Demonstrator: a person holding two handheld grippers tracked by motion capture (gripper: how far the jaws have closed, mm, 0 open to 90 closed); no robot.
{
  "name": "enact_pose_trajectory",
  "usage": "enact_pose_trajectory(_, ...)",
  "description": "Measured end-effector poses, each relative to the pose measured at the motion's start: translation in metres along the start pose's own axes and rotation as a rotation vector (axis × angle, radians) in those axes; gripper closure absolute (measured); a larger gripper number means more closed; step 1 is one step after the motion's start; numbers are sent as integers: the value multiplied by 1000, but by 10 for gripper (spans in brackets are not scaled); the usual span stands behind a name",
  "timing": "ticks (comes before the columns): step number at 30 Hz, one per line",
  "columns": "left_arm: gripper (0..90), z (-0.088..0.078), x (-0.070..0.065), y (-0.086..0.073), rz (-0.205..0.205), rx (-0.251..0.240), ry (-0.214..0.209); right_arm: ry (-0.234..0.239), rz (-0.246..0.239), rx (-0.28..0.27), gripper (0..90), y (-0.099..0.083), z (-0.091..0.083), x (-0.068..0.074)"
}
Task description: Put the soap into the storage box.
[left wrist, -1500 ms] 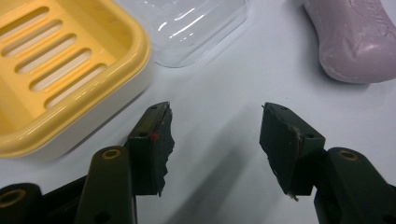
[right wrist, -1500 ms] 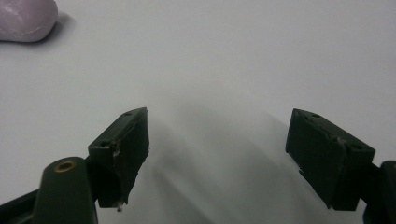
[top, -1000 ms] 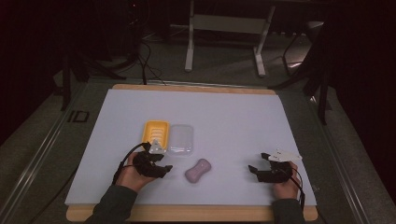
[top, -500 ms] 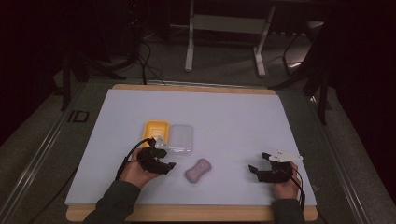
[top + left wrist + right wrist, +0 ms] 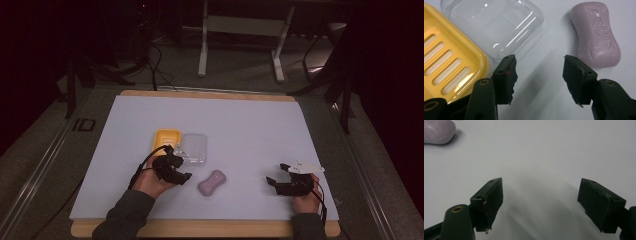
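Soap bar [image 5: 596,35]: my target as I read it; it lies flat on the counter [image 5: 250,120], free of the jaws, just beyond and to the right of the left hand-held gripper.
Left hand-held gripper [image 5: 539,72]: jaws partly spread, nothing between them but bare counter; I hold it just above the surface, at the near corner of the clear lid [image 5: 496,25].
What has just changed: against the high view a second ago, my left hand has drawn back toward me and lifted a little from the two dish parts; the lid and the yellow soap dish [image 5: 446,57] sit where they were, side by side.
What that means: I judge the lid is off and parked, the dish stands ready, and the soap is the next pick; I need to swing right and widen the jaws.
Right hand-held gripper [image 5: 540,197]: jaws wide apart, empty, resting idle well to the right, the soap far off at its upper left.
Risk: the soap's rounded sides may slip under the pads.
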State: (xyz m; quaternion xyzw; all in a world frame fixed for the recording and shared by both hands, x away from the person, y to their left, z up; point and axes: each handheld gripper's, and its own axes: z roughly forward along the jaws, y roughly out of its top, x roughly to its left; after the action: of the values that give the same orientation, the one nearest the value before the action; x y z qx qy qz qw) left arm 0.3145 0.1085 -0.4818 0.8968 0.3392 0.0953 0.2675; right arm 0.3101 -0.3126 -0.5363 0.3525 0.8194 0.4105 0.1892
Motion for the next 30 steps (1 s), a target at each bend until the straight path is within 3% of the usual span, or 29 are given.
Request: enact_pose_trajectory(30,447,9,-11,28,11,61,-3,-2,2,-10,201,0,-1,0)
